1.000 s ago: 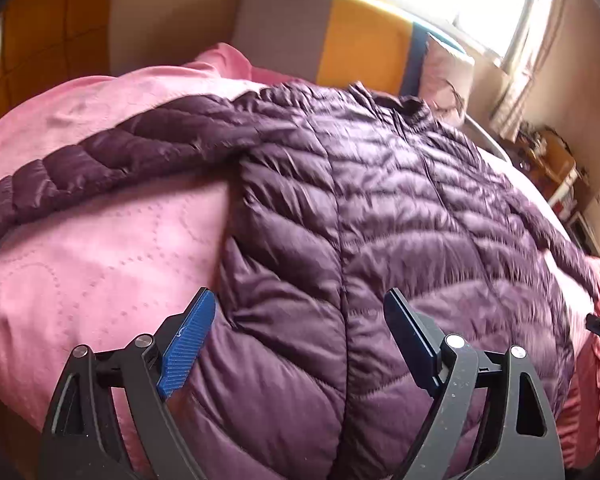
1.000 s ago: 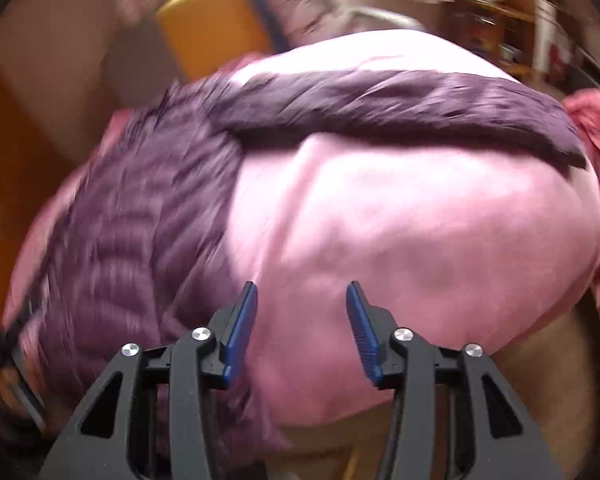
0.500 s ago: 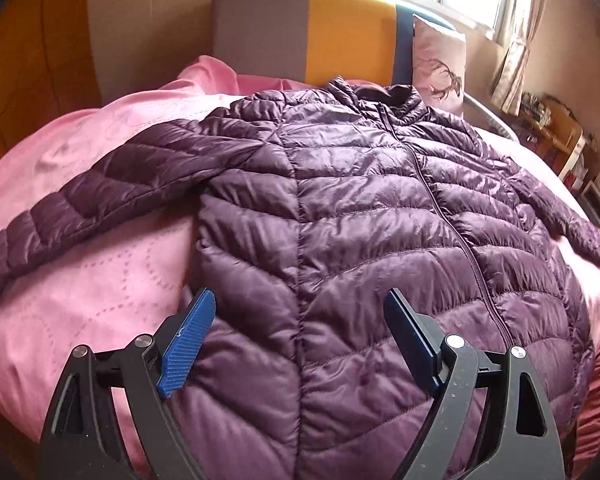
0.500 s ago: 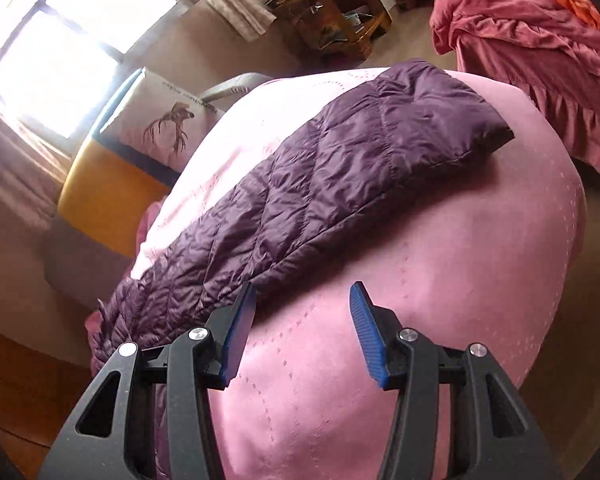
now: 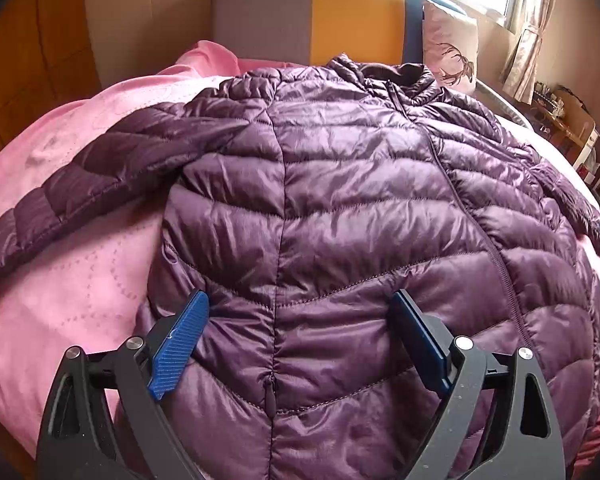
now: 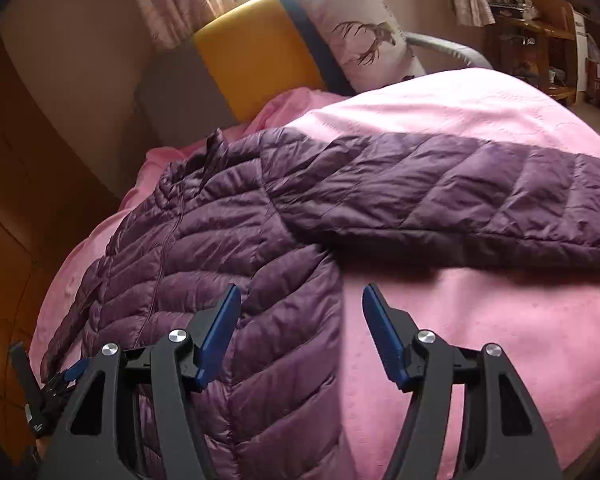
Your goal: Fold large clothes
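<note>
A purple quilted down jacket (image 5: 340, 208) lies spread flat, front up and zipped, on a pink bedspread (image 5: 72, 272), both sleeves stretched out to the sides. My left gripper (image 5: 300, 320) is open and empty, hovering over the jacket's lower left hem. My right gripper (image 6: 300, 316) is open and empty above the jacket's right side edge (image 6: 292, 304), below the outstretched right sleeve (image 6: 460, 200). The left gripper's tip shows at the lower left of the right wrist view (image 6: 48, 380).
A grey, yellow and blue headboard (image 5: 312, 20) and a deer-print pillow (image 6: 368, 36) stand at the far end of the bed. Wooden panelling (image 5: 24, 48) is on the left. A cluttered wooden shelf (image 6: 540, 28) stands to the right.
The right wrist view has swung from the sleeve cuff back toward the jacket's body. The left gripper has shifted so more of the jacket's front shows. Both stay open.
</note>
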The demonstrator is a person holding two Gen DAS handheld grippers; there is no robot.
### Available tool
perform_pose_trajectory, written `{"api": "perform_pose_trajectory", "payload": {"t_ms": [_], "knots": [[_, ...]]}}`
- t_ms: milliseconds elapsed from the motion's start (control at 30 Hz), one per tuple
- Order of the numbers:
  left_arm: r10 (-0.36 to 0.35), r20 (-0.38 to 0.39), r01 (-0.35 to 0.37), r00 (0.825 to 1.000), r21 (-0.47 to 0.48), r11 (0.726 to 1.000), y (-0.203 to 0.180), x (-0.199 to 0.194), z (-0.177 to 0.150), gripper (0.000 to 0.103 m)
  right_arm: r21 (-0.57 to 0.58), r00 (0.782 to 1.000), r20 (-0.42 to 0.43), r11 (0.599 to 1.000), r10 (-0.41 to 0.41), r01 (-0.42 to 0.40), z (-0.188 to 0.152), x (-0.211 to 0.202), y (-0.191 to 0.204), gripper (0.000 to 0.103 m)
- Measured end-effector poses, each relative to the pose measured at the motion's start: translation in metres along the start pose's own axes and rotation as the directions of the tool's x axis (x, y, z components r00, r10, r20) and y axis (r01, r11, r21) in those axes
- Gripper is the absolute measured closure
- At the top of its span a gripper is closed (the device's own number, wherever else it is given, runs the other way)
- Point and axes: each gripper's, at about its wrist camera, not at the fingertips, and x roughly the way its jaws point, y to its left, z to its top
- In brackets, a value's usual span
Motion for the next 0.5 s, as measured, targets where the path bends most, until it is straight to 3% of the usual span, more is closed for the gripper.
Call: {"api": "perform_pose_trajectory", "payload": {"t_ms": [67,167,333,433,500], "knots": [[-0.004,0.006,0.004,1.000,0.001,1.000,0.001,0.002,-0.003,0.009,0.000,0.998,-0.055,1.000,0.002,-0.002,-0.009,0.017,0.003,0.040],[-0.021,0.003,0.021,1.000,-0.009,1.000,0.004,0.005,-0.004,0.007,0.012,0.988,-0.103,0.993,-0.113,0.115,-0.026,0.034,-0.008,0.044],[-0.034,0.010,0.034,0.999,-0.018,0.999,0.005,0.007,-0.005,0.005,0.246,0.992,0.042,0.964,-0.117,0.104,-0.030,-0.024,-0.071,0.044],[-0.026,0.013,0.027,1.000,-0.012,1.000,0.004,0.008,-0.005,0.004,0.450,0.975,0.143,0.889,-0.170,0.089,-0.034,-0.068,-0.127,0.034],[-0.026,0.013,0.026,1.000,-0.013,1.000,0.004,0.008,-0.005,0.004,0.621,0.962,0.190,0.783,-0.198,0.039,-0.042,-0.089,-0.174,0.032]]}}
